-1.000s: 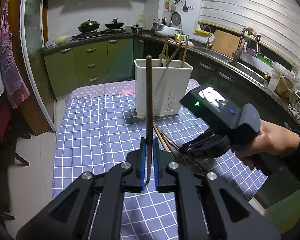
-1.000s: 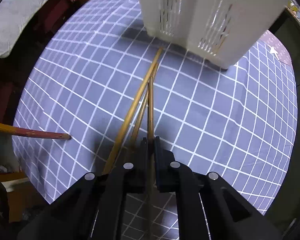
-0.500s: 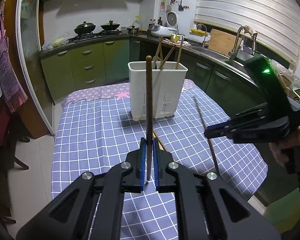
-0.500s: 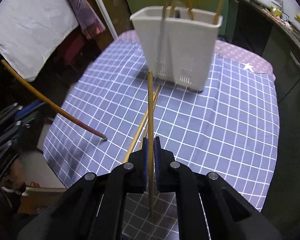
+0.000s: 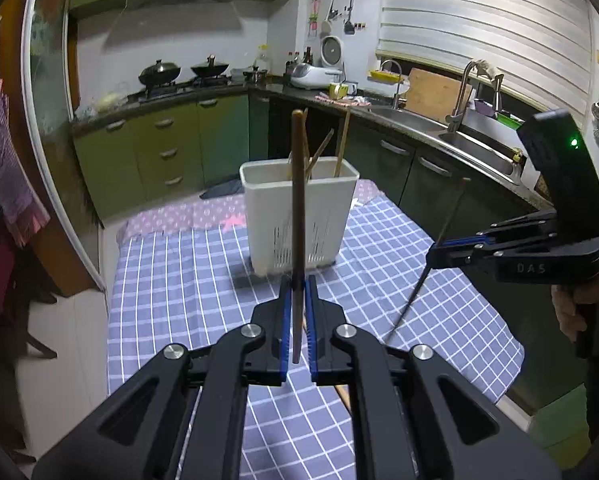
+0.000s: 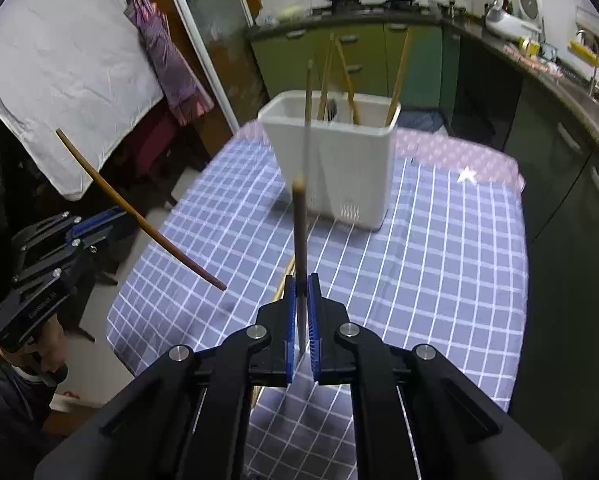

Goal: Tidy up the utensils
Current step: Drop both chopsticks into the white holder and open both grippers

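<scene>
A white utensil holder (image 5: 299,216) stands on the checked table with several chopsticks upright in it; it also shows in the right wrist view (image 6: 331,160). My left gripper (image 5: 297,300) is shut on a brown chopstick (image 5: 298,200), held upright above the table, short of the holder. My right gripper (image 6: 301,300) is shut on another chopstick (image 6: 299,232), also raised and pointing toward the holder. Each gripper appears in the other's view: the right one (image 5: 435,254) and the left one (image 6: 115,216). More chopsticks (image 6: 283,280) lie on the cloth below.
The table has a blue and white checked cloth (image 5: 179,280). Green kitchen cabinets (image 5: 159,152) and a counter with a sink (image 5: 459,140) lie beyond. A white sheet (image 6: 59,60) hangs at the left of the right wrist view.
My right gripper lifted a chopstick off the cloth and swung it upright toward the holder. My left gripper kept its chopstick and drew back and up a little.
</scene>
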